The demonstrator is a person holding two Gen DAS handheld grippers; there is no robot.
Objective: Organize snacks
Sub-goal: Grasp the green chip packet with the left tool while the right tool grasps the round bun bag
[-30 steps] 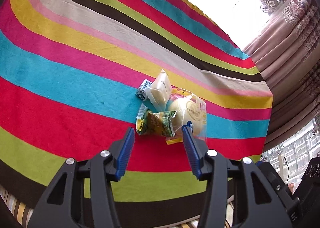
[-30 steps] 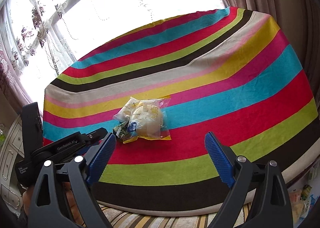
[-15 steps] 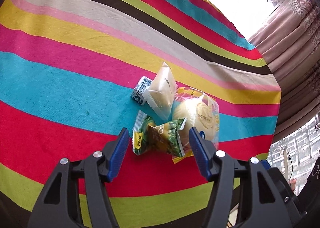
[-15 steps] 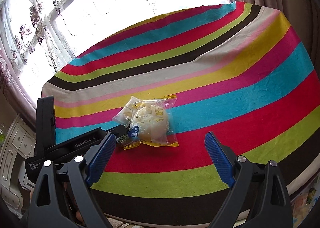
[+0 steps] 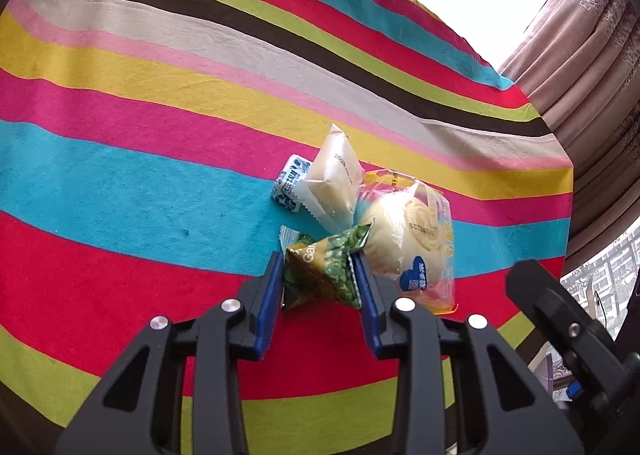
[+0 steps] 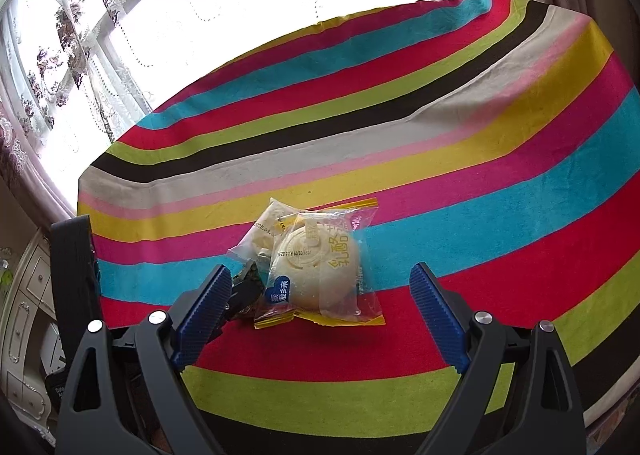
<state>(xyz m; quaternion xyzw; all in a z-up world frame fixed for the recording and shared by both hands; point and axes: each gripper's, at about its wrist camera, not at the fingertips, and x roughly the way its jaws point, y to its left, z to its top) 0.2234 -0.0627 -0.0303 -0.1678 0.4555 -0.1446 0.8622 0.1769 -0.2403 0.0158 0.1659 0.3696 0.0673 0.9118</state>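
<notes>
A small pile of snacks lies on the striped cloth [image 5: 120,195]. My left gripper [image 5: 318,267] is shut on a green and gold snack packet [image 5: 320,271] at the near side of the pile. Beside it lie a round bun in a clear wrapper [image 5: 404,239], a pale triangular packet [image 5: 332,179] and a small blue and white packet [image 5: 290,185]. My right gripper [image 6: 320,291] is open and empty, its fingers wide apart either side of the bun [image 6: 316,275], just short of it. The green packet [image 6: 250,275] is mostly hidden there.
The striped cloth [image 6: 480,175] covers a table that ends at the far and right edges. Curtains [image 5: 580,55] hang to the right and a bright window [image 6: 180,15] lies behind. A white drawer cabinet [image 6: 28,315] stands at the left.
My left gripper moved forward to the pile and closed on the green packet. My right gripper moved closer to the bun and stayed open.
</notes>
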